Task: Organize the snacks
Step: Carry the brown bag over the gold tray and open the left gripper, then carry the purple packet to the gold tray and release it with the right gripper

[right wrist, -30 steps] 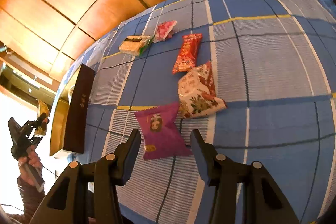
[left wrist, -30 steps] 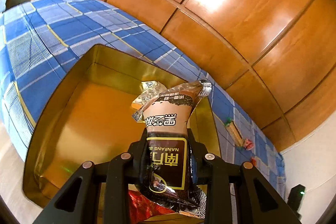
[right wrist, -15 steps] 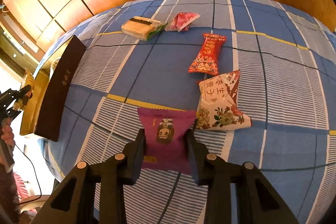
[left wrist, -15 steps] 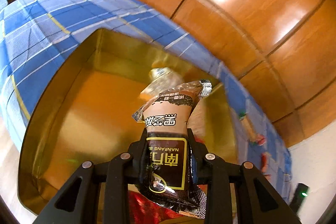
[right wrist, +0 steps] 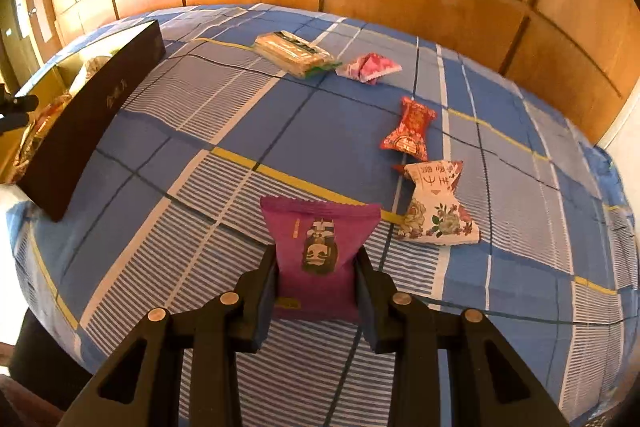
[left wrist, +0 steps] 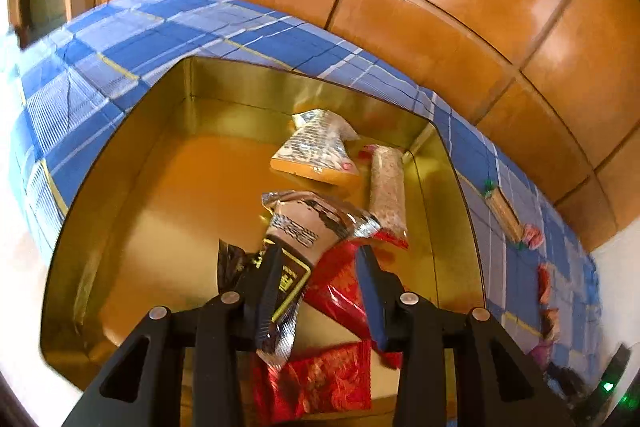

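The left gripper (left wrist: pixel 320 263) hangs over the gold tin (left wrist: pixel 120 163), and its fingers (left wrist: pixel 268 279) have just been opening: they stand apart, and the dark brown snack packet (left wrist: pixel 308 227) between them tilts loose, leaning against the left finger with a gap to the right one. Under the packet, at the near side of the tin, lie two red foil packets (left wrist: pixel 340 287), and farther in, toward the far right corner, an orange-edged packet (left wrist: pixel 320 155) and a long pale bar (left wrist: pixel 386 191) lie just beside each other. The tin sits on a blue checked cloth (left wrist: pixel 120 39) with wooden panelling (left wrist: pixel 400 7) behind it. The right gripper (right wrist: pixel 316 267) has its fingers (right wrist: pixel 266 279) closed on the purple snack packet (right wrist: pixel 316 247), pressing both its sides; the packet stands between them over the blue checked cloth. Right of it lies a white floral packet (right wrist: pixel 436 207), with a red candy packet (right wrist: pixel 410 129) just beyond that. Farther off lie a pink packet (right wrist: pixel 368 67) and a green-ended cracker pack (right wrist: pixel 292 53), close together. At the left edge of the right wrist view the tin's dark outer wall (right wrist: pixel 88 115) shows, with snacks visible inside it.
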The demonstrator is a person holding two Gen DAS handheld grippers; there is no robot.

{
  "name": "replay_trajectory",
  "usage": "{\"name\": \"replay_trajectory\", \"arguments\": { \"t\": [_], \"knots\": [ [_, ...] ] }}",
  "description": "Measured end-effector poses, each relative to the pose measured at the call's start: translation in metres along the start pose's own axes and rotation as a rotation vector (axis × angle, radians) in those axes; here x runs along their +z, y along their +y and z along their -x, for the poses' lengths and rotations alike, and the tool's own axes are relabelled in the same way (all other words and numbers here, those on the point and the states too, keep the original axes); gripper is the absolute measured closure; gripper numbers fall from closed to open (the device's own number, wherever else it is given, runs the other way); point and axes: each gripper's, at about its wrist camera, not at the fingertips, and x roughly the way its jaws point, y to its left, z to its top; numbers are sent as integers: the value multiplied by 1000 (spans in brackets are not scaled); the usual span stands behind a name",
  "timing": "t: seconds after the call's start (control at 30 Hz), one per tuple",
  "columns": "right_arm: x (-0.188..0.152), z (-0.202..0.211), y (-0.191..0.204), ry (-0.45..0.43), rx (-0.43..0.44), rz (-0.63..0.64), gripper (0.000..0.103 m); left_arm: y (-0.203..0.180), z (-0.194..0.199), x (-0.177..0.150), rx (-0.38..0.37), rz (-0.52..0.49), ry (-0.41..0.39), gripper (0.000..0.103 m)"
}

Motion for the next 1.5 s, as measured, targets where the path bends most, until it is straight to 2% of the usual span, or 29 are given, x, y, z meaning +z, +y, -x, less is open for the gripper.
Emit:
{"name": "replay_trajectory", "arguments": {
  "t": [0.1, 0.17, 0.3, 0.43, 0.53, 0.63, 0.73, 0.9, 1.3, 1.5],
  "knots": [
    [-3, 2, 2, -22, -13, 0, 68, -15, 8, -10, 8, -76, -16, 64],
    [-4, 3, -4, -28, 17, -40, 68, -24, 12, -16, 8, -121, -21, 64],
    [-4, 6, -43, -46, 111, -229, 68, -41, 17, -26, -22, -190, -7, 64],
    [-1, 0, -90, -26, 96, -410, 68, -53, 17, -30, -56, -198, 4, 64],
    [-4, 0, -106, -17, 70, -452, 68, -61, 19, -35, -73, -216, 6, 64],
    [-12, 2, -97, -8, 102, -403, 68, -65, 21, -38, -87, -224, 9, 64],
    [-19, 4, -80, -17, 73, -314, 68, -66, 20, -39, -92, -226, 13, 64],
    [-14, 0, -70, -8, 38, -250, 68, -60, 18, -40, -75, -208, 19, 64],
    [-15, -1, -63, -5, 1, -217, 67, -47, 19, -46, 26, -194, -1, 64],
    [-10, -3, -54, 4, 25, -197, 67, -40, 22, -47, 65, -187, -13, 64]
  ]
}}
